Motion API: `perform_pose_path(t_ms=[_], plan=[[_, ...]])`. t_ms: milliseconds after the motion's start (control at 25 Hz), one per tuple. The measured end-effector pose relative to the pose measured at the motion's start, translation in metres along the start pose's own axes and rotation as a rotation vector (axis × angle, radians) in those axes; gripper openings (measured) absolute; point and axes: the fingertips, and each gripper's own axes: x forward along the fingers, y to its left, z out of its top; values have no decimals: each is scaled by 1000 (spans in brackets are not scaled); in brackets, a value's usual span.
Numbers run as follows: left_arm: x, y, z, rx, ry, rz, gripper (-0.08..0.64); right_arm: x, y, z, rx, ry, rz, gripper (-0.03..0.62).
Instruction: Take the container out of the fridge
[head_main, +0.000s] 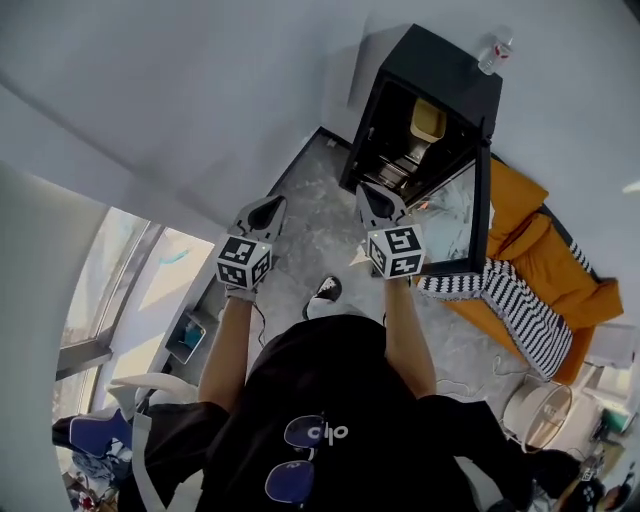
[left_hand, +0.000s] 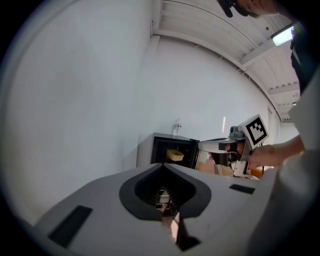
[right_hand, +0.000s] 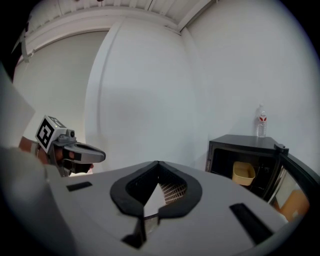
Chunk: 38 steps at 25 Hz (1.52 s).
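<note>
1. Black shirt (head_main: 340, 400) fills the near part of the head view. One pair of dark glasses (head_main: 305, 455) hangs on it.
2. Two tools are held up in the air just past the shirt, one on the left and one on the right. They are side by side and do not touch each other.
3. The left tool (head_main: 275, 203) is clenched. Its two jaws meet at the tip and nothing is between them.
4. The right tool (head_main: 366, 190) is clenched too. Its two jaws are pressed together and it holds nothing.
5. Each tool has one cube (head_main: 243, 260) with square marks on it, so there are two cubes.
6. One small black fridge (head_main: 440, 65) stands far off by the white wall (head_main: 200, 90), on the right side. Its one door (head_main: 483, 200) is wide open and swings out to the right.
7. One yellow container (head_main: 428, 120) sits inside the fridge, in the upper part. No tool touches it.
8. One clear bottle (head_main: 495, 52) stands upright on top of the fridge, at its far right corner.
9. One shoe (head_main: 325, 291) shows on the grey floor (head_main: 320, 225), near the person.
10. One orange cushion (head_main: 535, 235) lies to the right of the fridge, and one black and white striped cloth (head_main: 510, 295) lies over its near edge.
</note>
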Motion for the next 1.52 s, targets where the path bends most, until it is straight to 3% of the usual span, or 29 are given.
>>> perform_pose_path(t_ms=[240,560,1040,1520], plan=[[62,-10,19,27,2,-110,-2,-4,-54,3,18,-5,-107,6],[129,-59,38,70,11,-242,-2,-30,-124,-3,65,-3,-225,6],[188,-99,44,98,46,-335,-2,-53,-182,-16,131,-11,-309,6],[217,-119,54,120,71,-360,-2,-58,-208,-16,201,-56,-326,6]])
